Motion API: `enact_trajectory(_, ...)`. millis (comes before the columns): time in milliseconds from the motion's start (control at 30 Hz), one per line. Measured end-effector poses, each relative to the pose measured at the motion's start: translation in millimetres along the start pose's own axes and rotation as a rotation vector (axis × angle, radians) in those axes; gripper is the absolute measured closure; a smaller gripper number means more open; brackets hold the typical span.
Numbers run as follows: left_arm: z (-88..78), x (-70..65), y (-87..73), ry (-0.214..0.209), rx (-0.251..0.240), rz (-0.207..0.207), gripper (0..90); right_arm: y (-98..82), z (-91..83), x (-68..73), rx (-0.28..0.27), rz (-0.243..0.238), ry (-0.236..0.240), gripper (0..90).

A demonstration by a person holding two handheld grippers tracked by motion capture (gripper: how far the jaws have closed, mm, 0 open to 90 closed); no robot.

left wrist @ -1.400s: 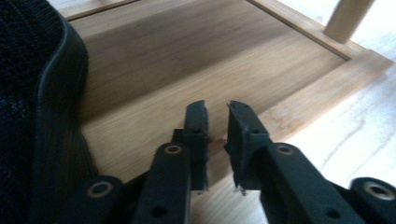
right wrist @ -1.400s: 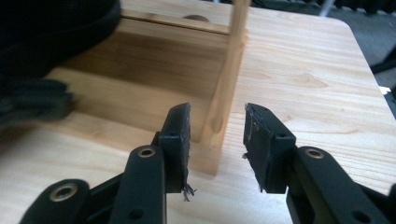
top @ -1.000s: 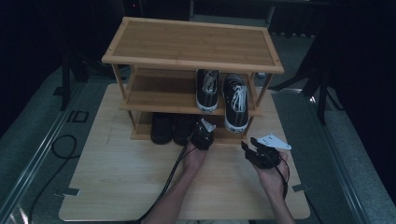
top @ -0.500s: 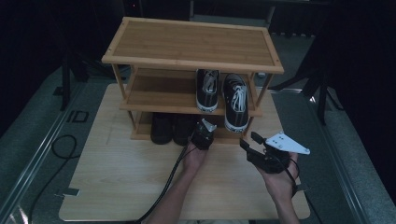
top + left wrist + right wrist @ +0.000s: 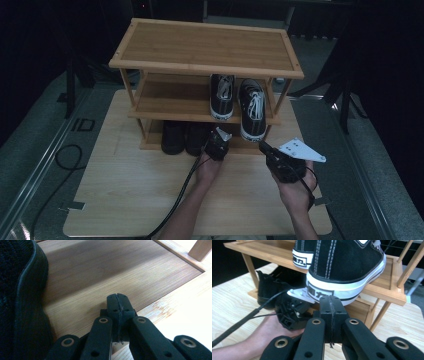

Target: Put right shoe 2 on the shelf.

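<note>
While both tongs, left (image 5: 218,139) and right (image 5: 265,148), sit pressed together and empty before the shoe rack (image 5: 205,45), its sneakers (image 5: 252,107) rest on the middle shelf, likely awaiting the next reach.

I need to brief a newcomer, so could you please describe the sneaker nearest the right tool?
Start at the three-tier bamboo shoe rack and find its middle shelf. Two black canvas sneakers sit there; it is the right-hand sneaker, whose white heel overhangs the shelf edge, unlike its partner.
</note>
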State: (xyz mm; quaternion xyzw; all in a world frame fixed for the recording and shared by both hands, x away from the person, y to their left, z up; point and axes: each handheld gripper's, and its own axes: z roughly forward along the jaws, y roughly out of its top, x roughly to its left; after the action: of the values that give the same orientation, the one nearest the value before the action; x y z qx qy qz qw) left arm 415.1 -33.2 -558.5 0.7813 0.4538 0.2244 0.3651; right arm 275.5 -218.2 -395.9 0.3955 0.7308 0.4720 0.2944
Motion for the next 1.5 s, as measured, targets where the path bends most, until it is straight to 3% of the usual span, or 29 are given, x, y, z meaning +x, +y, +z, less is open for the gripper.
enact_trajectory(233, 0.0, 0.0, 0.0, -0.001, 0.000, 0.000, 90.0, 2.8, 7.2, -0.4, -0.007, 0.023, 0.024, 90.0)
enact_trajectory(367, 0.0, -0.1, 0.0, 0.000, 0.000, 0.000, 90.0, 2.5, 7.0, -1.0, -0.003, 0.008, 0.017, 90.0)
enact_trajectory(433, 0.1, -0.2, -0.1, -0.004, 0.000, -0.003, 90.0, 1.3, 7.3, -1.5, 0.001, -0.005, -0.009, 90.0)
enact_trajectory(500, 0.3, 0.0, 0.0, -0.008, 0.000, -0.002, 90.0, -0.1, 7.2, -4.4, -0.006, 0.006, 0.004, 90.0)
enact_trajectory(700, 0.4, 0.3, -0.1, -0.013, 0.000, -0.001, 90.0, 0.9, 9.2, -7.5, -0.009, 0.003, -0.029, 90.0)
enact_trajectory(1500, 0.3, 0.0, 0.0, -0.014, 0.000, 0.001, 90.0, 10.2, 36.3, -18.9, 0.010, 0.031, -0.038, 90.0)
